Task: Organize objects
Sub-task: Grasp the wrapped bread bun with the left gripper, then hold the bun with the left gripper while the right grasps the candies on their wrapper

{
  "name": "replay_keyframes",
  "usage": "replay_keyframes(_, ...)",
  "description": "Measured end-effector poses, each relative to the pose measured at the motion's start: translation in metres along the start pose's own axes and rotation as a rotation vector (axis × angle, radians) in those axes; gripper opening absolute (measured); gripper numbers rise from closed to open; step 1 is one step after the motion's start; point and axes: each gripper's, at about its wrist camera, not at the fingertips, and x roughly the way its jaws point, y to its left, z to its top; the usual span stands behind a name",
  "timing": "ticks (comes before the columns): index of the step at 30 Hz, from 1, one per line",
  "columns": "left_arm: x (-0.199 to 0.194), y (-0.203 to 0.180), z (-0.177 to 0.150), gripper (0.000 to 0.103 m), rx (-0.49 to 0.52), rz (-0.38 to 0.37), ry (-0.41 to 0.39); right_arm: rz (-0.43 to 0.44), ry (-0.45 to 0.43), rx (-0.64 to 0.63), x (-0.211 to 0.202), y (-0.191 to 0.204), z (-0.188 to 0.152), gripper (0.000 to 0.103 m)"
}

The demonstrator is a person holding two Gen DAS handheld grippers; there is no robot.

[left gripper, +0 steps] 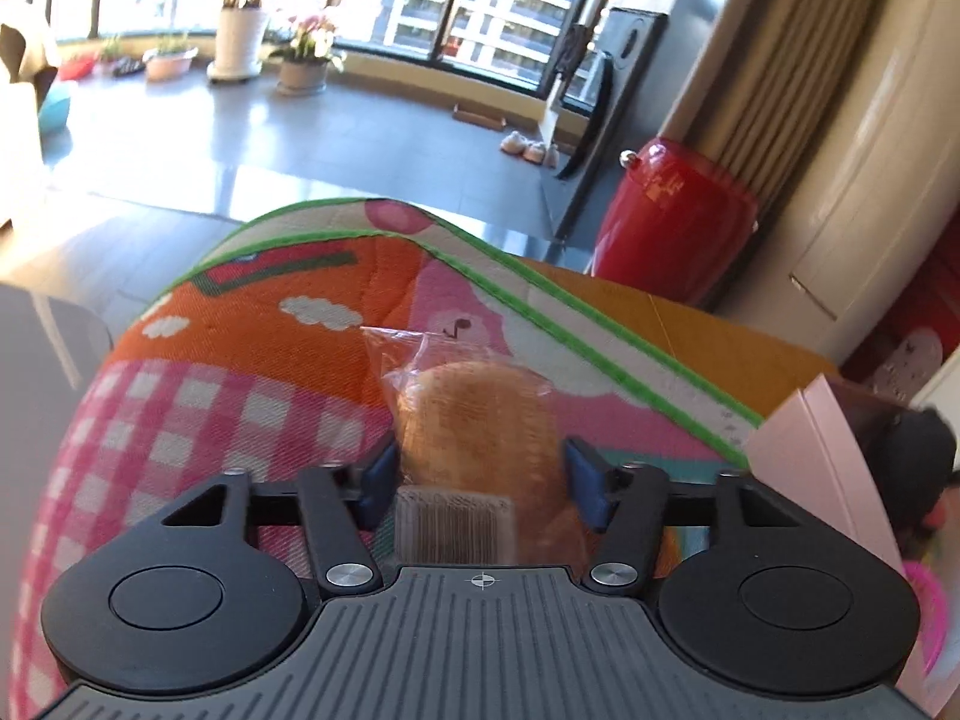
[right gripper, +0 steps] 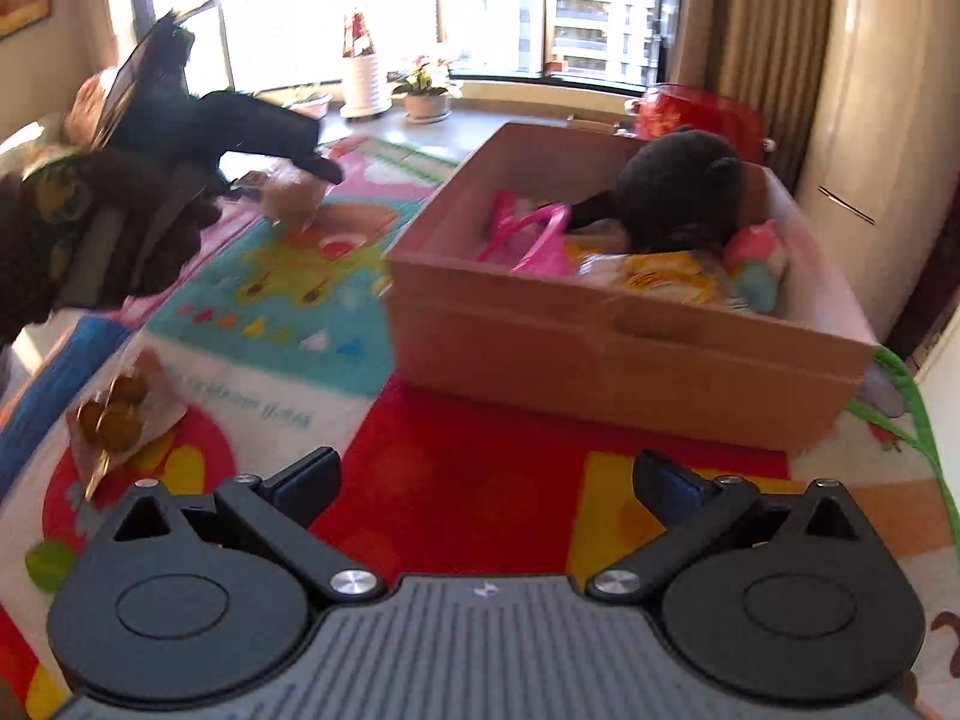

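Note:
My left gripper (left gripper: 480, 474) is shut on a clear-wrapped bread bun (left gripper: 474, 420) and holds it above the colourful play mat (left gripper: 240, 372). In the right wrist view the left gripper (right gripper: 312, 171) shows at the upper left with the bun (right gripper: 291, 198) in its fingers, left of the cardboard box (right gripper: 600, 348). The box holds a black plush toy (right gripper: 678, 192), a pink bag (right gripper: 528, 234), a yellow snack packet (right gripper: 666, 282) and a pink-green plush (right gripper: 759, 264). My right gripper (right gripper: 486, 486) is open and empty, low over the mat in front of the box.
A packet of round brown snacks (right gripper: 114, 420) lies on the mat at the left. A red drum (left gripper: 672, 228) stands by the curtain. Plant pots (left gripper: 240, 42) line the window. The box's pink edge (left gripper: 822, 450) is at the right of the left wrist view.

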Motion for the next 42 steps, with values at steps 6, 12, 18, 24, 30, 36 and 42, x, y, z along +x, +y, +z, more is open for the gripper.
replay_keyframes(6,-0.061,0.020,-0.033,0.059,-0.059,-0.123,0.009,0.048,0.014,-0.068,-0.004,0.030,-0.007,0.103)
replay_keyframes(12,-0.141,0.045,-0.086,0.058,-0.011,-0.090,0.024,0.164,0.039,-0.110,-0.007,0.070,-0.003,0.103)
replay_keyframes(18,-0.185,0.078,-0.119,0.058,-0.092,-0.008,-0.003,0.228,0.061,-0.153,0.007,0.122,0.004,0.103)
replay_keyframes(24,-0.203,0.093,-0.128,0.058,-0.170,-0.043,-0.024,0.151,0.035,-0.237,0.015,0.147,0.007,0.103)
replay_keyframes(30,-0.204,0.090,-0.127,0.058,-0.166,0.000,-0.073,-0.108,-0.037,-0.259,0.013,0.116,0.007,0.103)
replay_keyframes(36,-0.191,0.078,-0.134,0.059,-0.123,-0.014,-0.031,0.040,0.055,-0.101,0.012,0.101,0.020,0.103)
replay_keyframes(42,-0.195,0.067,-0.137,0.059,-0.063,0.026,-0.027,0.160,0.107,-0.078,0.028,0.133,0.031,0.103)
